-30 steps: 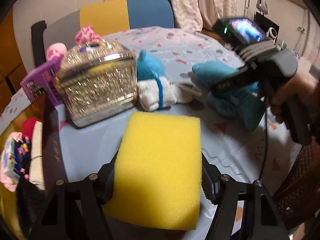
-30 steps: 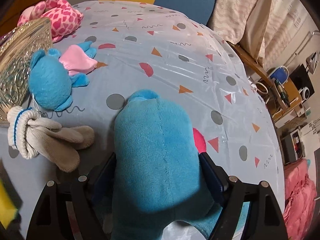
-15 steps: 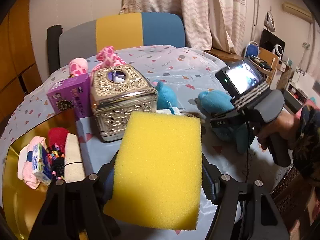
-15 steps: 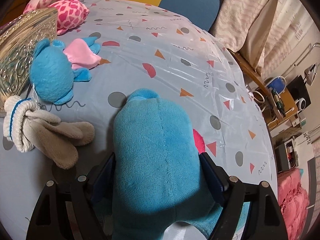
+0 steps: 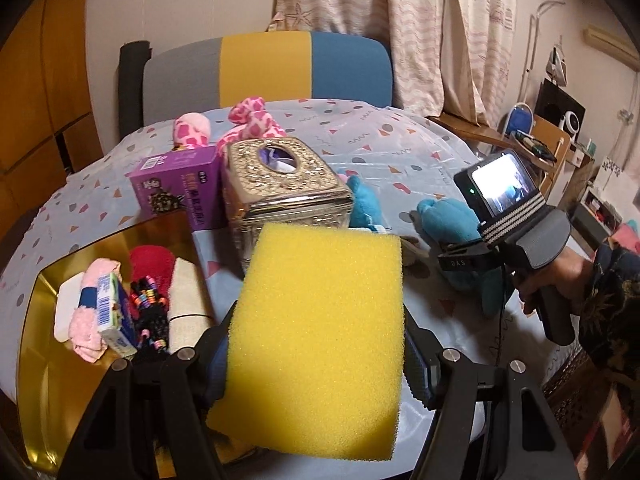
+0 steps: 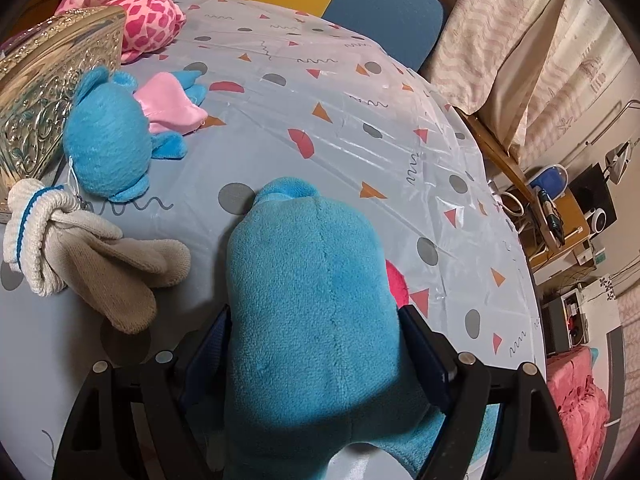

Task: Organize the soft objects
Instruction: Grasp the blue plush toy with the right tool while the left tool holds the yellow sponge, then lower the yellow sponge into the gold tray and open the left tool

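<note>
My left gripper (image 5: 316,344) is shut on a yellow sponge (image 5: 320,336), held up above the table's near edge. A gold tray (image 5: 48,360) at the left holds several small soft items (image 5: 120,300). My right gripper (image 6: 312,340) is shut on a big blue plush toy (image 6: 316,312) that rests on the patterned tablecloth (image 6: 340,92); the same gripper (image 5: 460,256) shows at the right of the left wrist view. A smaller blue plush with a pink part (image 6: 112,144) and a pair of beige socks (image 6: 80,248) lie to its left.
An ornate gold tissue box (image 5: 280,184) stands mid-table with a purple box (image 5: 180,188) beside it and a pink spotted plush (image 5: 248,120) behind. A striped chair (image 5: 264,72) backs the table. A person's hand (image 5: 560,288) grips the right tool.
My left gripper rose and drew back with the sponge, so the gold tray and more of the table came into view. The right gripper barely moved, still gripping the blue plush.
</note>
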### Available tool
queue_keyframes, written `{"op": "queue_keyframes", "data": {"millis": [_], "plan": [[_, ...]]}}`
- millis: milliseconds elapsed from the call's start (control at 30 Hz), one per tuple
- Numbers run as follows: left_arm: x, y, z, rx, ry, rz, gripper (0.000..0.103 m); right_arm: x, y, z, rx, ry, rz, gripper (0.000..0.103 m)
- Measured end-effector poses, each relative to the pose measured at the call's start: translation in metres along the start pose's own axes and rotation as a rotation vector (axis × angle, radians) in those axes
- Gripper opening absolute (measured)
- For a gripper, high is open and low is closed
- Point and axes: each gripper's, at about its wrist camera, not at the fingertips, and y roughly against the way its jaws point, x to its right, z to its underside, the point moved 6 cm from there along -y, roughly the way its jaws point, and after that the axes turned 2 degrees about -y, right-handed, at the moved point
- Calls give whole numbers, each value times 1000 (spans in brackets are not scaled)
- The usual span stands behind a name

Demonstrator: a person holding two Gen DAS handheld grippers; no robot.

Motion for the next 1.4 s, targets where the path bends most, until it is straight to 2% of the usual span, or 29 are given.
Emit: {"op": "queue_keyframes", "data": {"millis": [200,367,533,667,800,933,1033,1067,1400], "plan": [[-40,21,-5,18,91,-1,70,0,0,0,0,1,5,84],[-107,44,-6,47,203,-85,70,-1,0,0,5,12,12,84],[-201,57,23,0,403,-209,70,-3,1,0,13,26,24,84],[-248,55,52,-58,508,-250,70,-3,1,0,15,33,26,84],[-264,40,68,-110,520,-282,71,-3,1,0,15,37,31,84],[-271,20,70,-140,501,-294,73,-3,1,-1,16,39,33,84],[-279,7,68,-164,493,-332,79,-3,1,-1,16,40,34,84],[-280,6,68,-169,490,-343,85,-3,1,-1,16,40,34,84],[-269,24,74,-125,422,-460,86,-4,1,0,15,47,36,85]]}}
